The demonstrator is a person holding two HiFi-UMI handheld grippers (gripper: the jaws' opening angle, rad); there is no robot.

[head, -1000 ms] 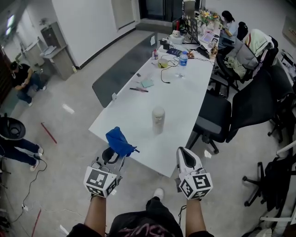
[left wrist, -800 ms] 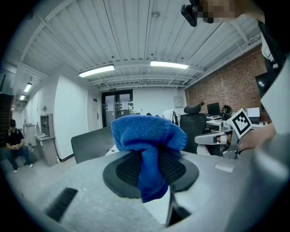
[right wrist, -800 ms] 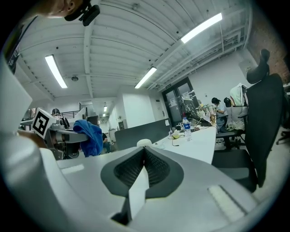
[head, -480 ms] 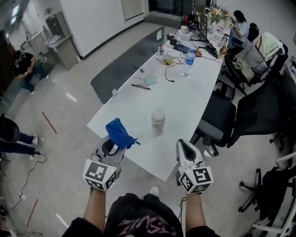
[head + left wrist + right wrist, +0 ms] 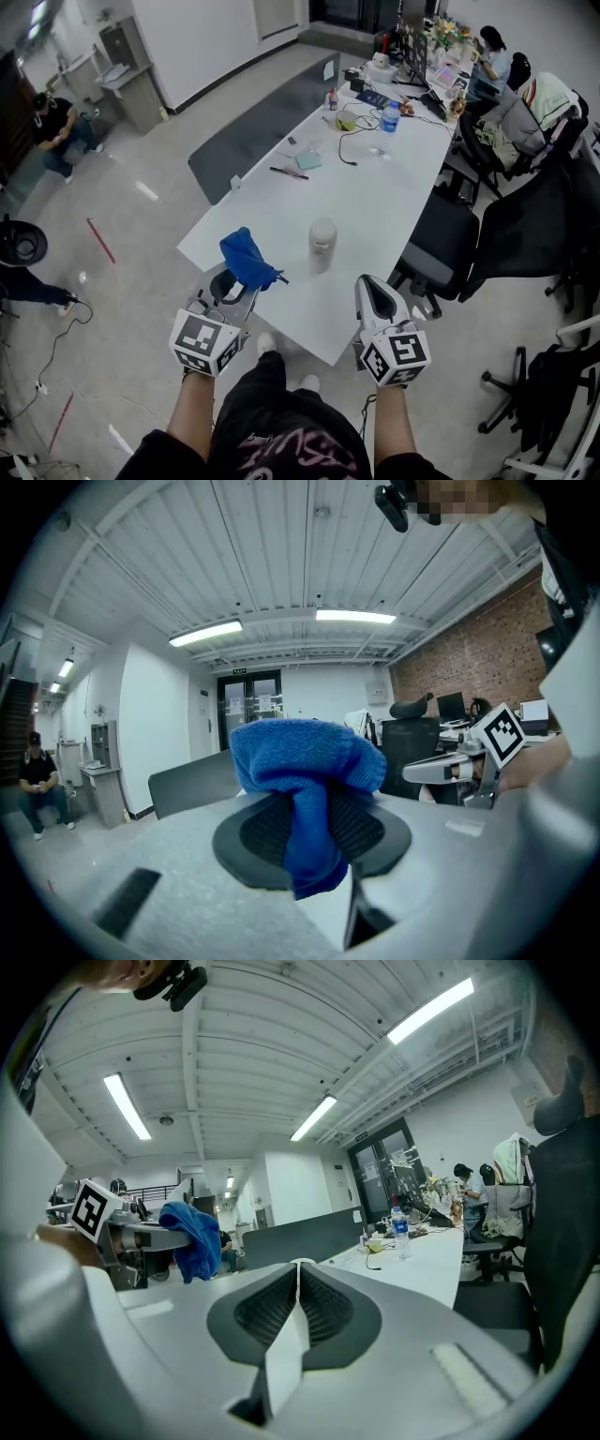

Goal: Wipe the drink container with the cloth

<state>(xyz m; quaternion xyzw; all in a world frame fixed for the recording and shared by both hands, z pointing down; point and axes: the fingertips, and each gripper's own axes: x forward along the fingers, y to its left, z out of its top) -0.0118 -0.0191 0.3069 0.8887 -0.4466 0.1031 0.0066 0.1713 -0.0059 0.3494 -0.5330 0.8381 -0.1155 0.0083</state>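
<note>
While still short of the long white tabletop (image 5: 375, 178), looks like the approach step, no wiping yet. Left tongs (image 5: 246, 283) clamped on the bunched blue terry cloth (image 5: 247, 261), held just over the near corner of the tabletop. Right tongs (image 5: 377, 289) pretty much closed with nothing between them, though just eased apart a hair. Pale cylindrical drink container with a lid (image 5: 322, 245) standing upright near the close end of the tabletop, between the two tongs and a bit beyond, touched by neither. Next up, probably: open the right tongs wide and close in to steady the container, then bring the cloth up against its side. Careful with a tall light thing like that, easy to tip. Versus a second ago: both tongs nudged closer to the tabletop, a leg now stepping forward underneath, container in the same spot, same grip on the cloth.
</note>
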